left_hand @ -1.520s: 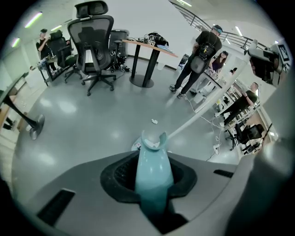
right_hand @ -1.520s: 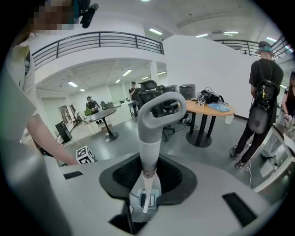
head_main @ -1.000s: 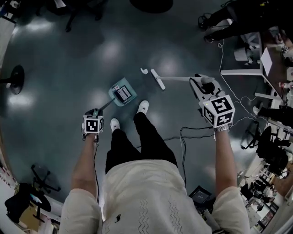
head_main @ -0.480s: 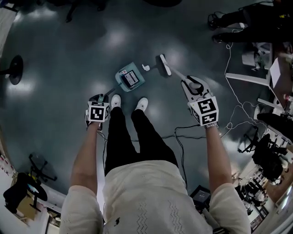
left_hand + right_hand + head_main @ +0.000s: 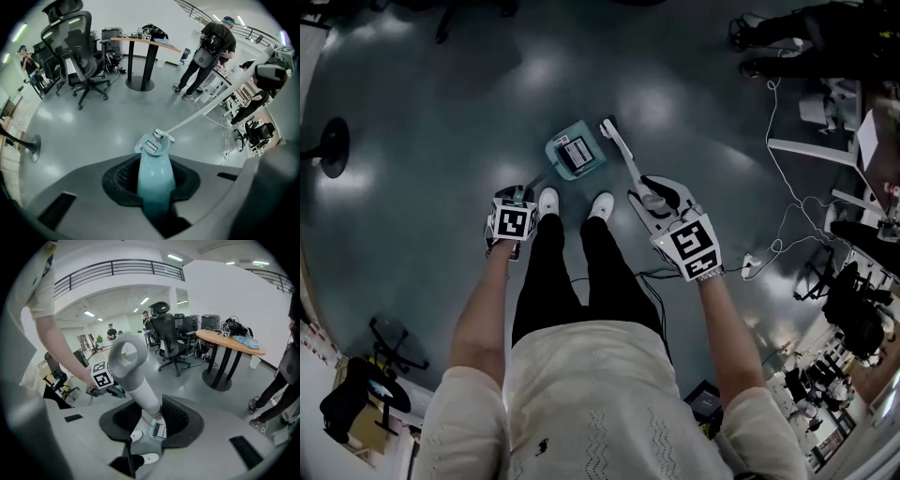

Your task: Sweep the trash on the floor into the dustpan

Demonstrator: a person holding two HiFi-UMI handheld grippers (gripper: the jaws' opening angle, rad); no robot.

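In the head view the left tongs sit left of centre, clamped on the thin handle of the teal dustpan. Its pan rests on the floor just above the white shoes. The right tongs, right of centre, grip the broom handle. The broom head lies just beside the dustpan's right edge.

In the left gripper view the teal handle runs between the closed jaws to the pan at mid-frame. An office chair stands upper left and a bench at top centre.

In the right gripper view the jaws clamp the grey-and-white broom handle, and the dustpan shows in the gap below.
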